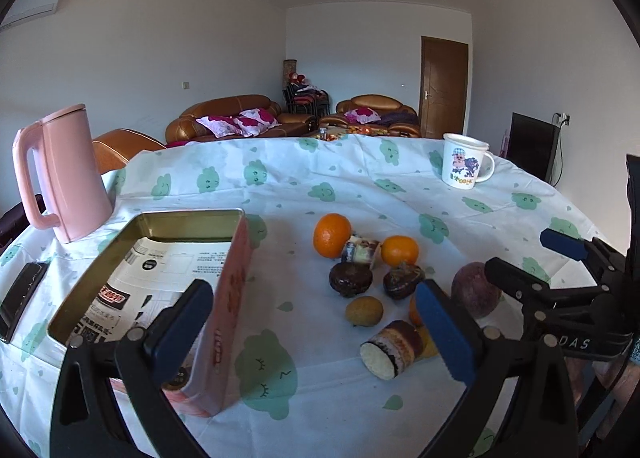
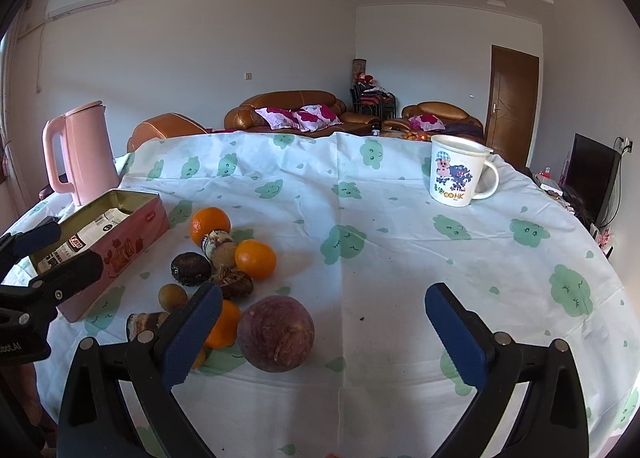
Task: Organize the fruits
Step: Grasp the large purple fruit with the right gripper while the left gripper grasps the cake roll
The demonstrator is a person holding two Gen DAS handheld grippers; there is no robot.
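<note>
A pile of fruit and snacks lies on the tablecloth: two oranges (image 1: 331, 235) (image 1: 399, 250), two dark brown fruits (image 1: 350, 279), a small tan fruit (image 1: 364, 311), a purple passion fruit (image 2: 275, 333) and wrapped cake rolls (image 1: 392, 348). A third orange (image 2: 225, 324) sits behind my right gripper's left finger. An open pink tin (image 1: 230, 298) with printed paper inside stands left of the pile. My left gripper (image 1: 316, 332) is open and empty, hovering between tin and fruit. My right gripper (image 2: 324, 334) is open and empty, just right of the passion fruit.
A pink kettle (image 1: 64, 174) stands at the back left behind the tin. A white cartoon mug (image 2: 458, 170) stands at the back right. A black phone (image 1: 20, 298) lies at the table's left edge. Sofas and a door are behind the table.
</note>
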